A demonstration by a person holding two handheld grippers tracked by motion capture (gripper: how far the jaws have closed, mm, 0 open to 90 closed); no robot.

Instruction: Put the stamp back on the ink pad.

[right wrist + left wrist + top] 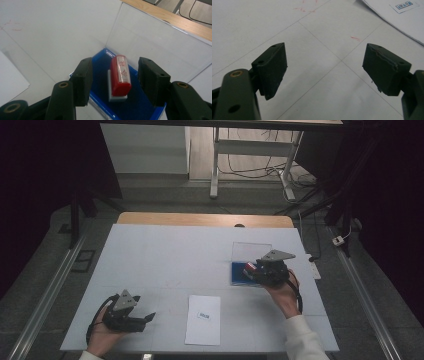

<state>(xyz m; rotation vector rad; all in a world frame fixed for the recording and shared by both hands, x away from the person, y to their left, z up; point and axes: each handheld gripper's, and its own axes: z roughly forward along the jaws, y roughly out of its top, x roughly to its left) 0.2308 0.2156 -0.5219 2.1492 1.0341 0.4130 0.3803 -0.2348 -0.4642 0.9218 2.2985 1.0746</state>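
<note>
Over the blue tray, my right gripper has its fingers spread clear of the red stamp standing inside; I lift straight, avoiding a knock. Left gripper gapes, empty.

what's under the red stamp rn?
The red stamp stands on the dark blue pad of the blue ink box, between the right gripper's open jaws. Its printing face is hidden.
</note>
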